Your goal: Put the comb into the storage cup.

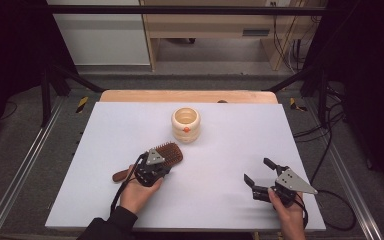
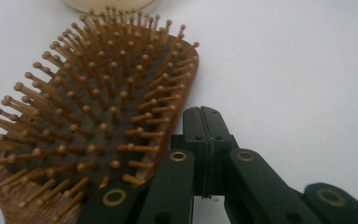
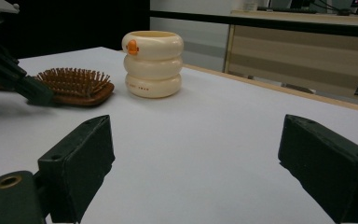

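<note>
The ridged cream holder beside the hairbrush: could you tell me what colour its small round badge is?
Orange, clearest in the right gripper view, on the ridged cream holder.

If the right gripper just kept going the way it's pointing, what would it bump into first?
Probably the cream cup; it stands nearest ahead of the open right gripper, slightly to one side. The table between looks bare. Depth is uncertain.

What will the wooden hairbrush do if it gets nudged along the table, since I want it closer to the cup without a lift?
The hairbrush looks rigid, so it should slide as one piece. It lies flat with bristles up, so tipping or rolling seems unlikely. Pushed off-centre by the shut left hand-held gripper beside its head, it would probably pivot about its handle rather than travel straight toward the cup.
</note>
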Tool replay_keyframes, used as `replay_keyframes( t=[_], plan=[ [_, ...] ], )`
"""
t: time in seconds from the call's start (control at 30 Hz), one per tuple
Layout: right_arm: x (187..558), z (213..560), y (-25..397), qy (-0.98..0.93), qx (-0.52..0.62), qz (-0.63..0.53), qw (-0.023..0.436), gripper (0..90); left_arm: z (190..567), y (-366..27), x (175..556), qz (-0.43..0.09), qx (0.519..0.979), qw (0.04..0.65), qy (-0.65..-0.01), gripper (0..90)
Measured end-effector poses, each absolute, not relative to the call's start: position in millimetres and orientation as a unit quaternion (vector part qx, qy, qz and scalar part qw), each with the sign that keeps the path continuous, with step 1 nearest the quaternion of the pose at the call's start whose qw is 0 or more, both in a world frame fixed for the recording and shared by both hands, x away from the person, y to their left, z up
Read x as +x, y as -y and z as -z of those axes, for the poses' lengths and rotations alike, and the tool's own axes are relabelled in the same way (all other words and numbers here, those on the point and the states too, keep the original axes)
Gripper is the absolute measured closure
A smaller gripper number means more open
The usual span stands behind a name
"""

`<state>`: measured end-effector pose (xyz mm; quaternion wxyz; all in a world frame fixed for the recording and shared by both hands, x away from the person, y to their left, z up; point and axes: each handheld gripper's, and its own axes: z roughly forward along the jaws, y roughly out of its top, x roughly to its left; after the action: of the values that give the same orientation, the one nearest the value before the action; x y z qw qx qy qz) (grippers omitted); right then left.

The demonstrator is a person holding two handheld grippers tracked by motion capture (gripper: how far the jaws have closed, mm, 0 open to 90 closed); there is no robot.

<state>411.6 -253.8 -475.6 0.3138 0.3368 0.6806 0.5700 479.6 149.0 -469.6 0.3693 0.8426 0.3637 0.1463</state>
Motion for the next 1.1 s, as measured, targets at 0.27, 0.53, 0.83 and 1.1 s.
replay_keyframes(
  t=[0.27, 0.53, 0.83, 1.1],
  plan=[
    [411.4, 475.7, 253.4, -0.681, 0.337, -0.570, 0.312, 10.3, 466.8, -141.1, 489.0, -0.153, 0.845, 0.353, -0.371, 90.0],
    [411.9, 476.1, 253.0, -0.682, 0.337, -0.569, 0.311, 10.3, 467.4, -134.1, 497.0, -0.156, 0.845, 0.346, -0.378, 90.0],
    [411.7, 476.2, 253.1, -0.682, 0.337, -0.570, 0.310, 10.3, 468.1, -130.9, 499.4, -0.159, 0.841, 0.345, -0.386, 90.0],
    [411.4, 475.9, 253.7, -0.680, 0.340, -0.571, 0.310, 10.1, 457.3, -130.9, 484.0, -0.159, 0.841, 0.363, -0.368, 90.0]
  ],
)
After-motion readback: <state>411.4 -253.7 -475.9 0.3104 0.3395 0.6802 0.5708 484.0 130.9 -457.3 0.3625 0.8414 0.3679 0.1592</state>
